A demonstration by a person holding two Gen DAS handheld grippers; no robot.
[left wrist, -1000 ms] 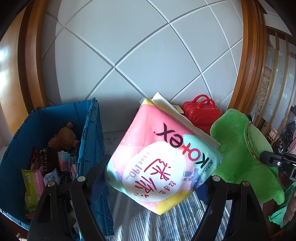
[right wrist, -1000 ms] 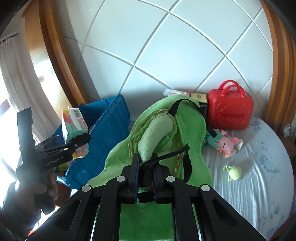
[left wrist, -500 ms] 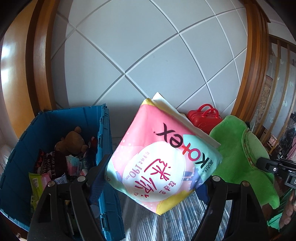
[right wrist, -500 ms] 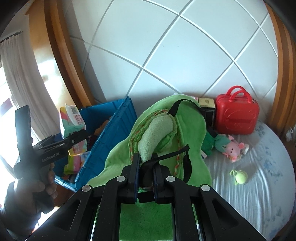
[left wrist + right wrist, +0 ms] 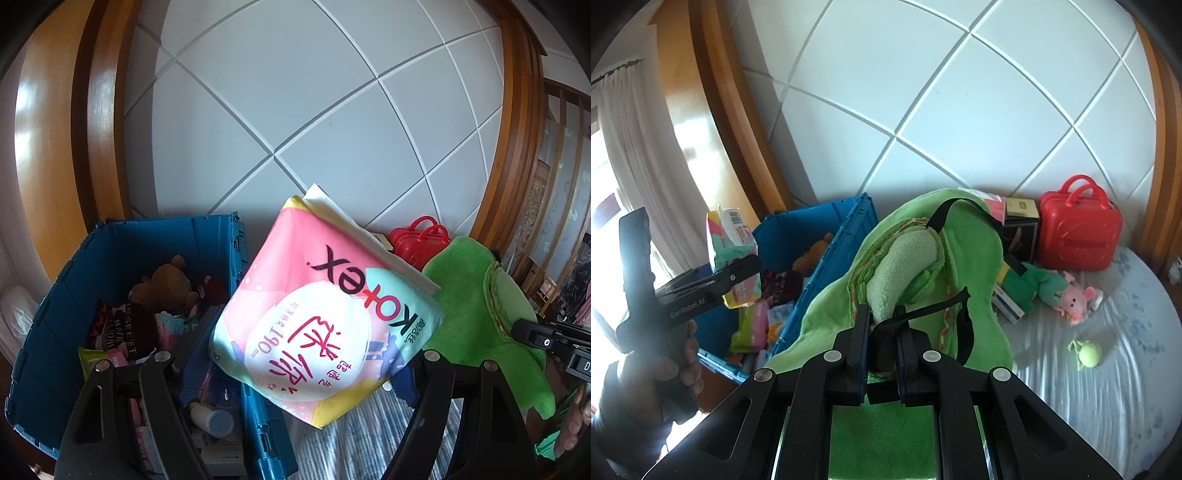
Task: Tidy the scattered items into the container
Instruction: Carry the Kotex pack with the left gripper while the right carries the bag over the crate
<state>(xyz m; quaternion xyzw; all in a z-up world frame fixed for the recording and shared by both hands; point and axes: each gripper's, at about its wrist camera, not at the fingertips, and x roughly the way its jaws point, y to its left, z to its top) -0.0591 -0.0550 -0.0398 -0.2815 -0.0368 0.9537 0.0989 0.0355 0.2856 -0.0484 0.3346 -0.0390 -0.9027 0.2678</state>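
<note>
My left gripper [image 5: 306,354] is shut on a pink and mint Kotex pack [image 5: 325,314] and holds it in the air by the right wall of the blue crate [image 5: 55,295]. It also shows in the right wrist view [image 5: 733,254], above the crate [image 5: 849,229]. The crate holds a brown teddy bear [image 5: 166,280], packets and a bottle. My right gripper [image 5: 882,332] is shut on a black strap of a green plush backpack [image 5: 923,258], held up to the right of the crate. The green backpack [image 5: 480,302] also shows in the left wrist view.
A red toy suitcase [image 5: 1078,229], a dark box [image 5: 1021,229], a green and pink plush toy [image 5: 1056,291] and a small green ball toy [image 5: 1087,354] lie on the pale bedsheet [image 5: 1108,387]. A white quilted headboard with a wooden frame stands behind.
My left gripper has carried the Kotex pack leftward toward the crate; more of the crate's inside shows. My right gripper keeps its hold on the backpack, shifted slightly left.
</note>
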